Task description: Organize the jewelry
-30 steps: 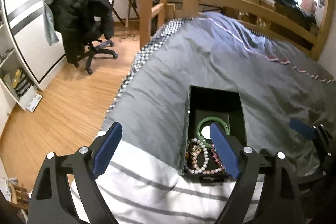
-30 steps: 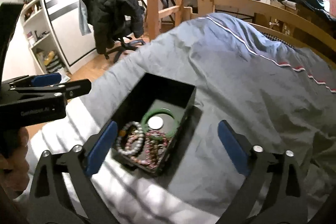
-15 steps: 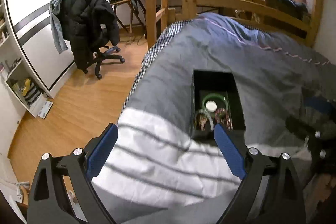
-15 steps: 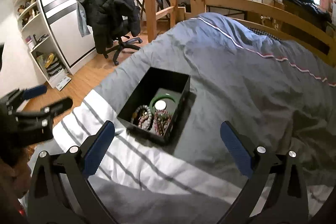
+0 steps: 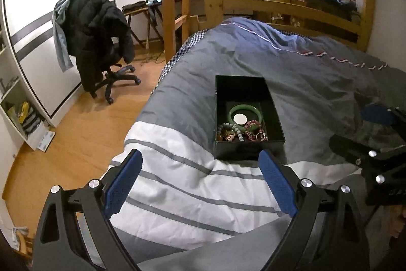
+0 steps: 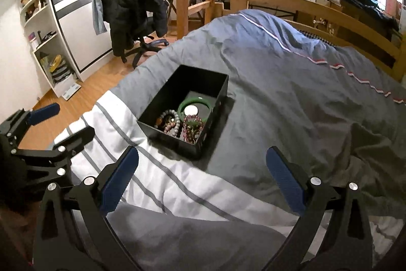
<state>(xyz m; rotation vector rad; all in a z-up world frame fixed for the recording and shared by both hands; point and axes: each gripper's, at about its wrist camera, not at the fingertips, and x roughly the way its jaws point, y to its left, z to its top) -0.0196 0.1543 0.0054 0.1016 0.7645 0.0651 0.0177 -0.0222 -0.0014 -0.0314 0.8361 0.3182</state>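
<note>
A grey duvet (image 5: 291,73) covers the bed; black jacket (image 5: 96,22) drapes the office chair (image 5: 114,73).

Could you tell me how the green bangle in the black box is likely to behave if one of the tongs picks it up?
The green bangle looks like a rigid, glossy ring, so it should keep its shape but may slip between the pads. It appears stone-like, so probably heavy for its size and breakable. Beaded bracelets lie against it in the black box, so they may get dragged along.

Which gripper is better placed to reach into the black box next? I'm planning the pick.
Left, marginally. Both are open and empty, but the left gripper faces the black box square-on, bracelets at its near end. The right gripper sees it at an angle.
</note>
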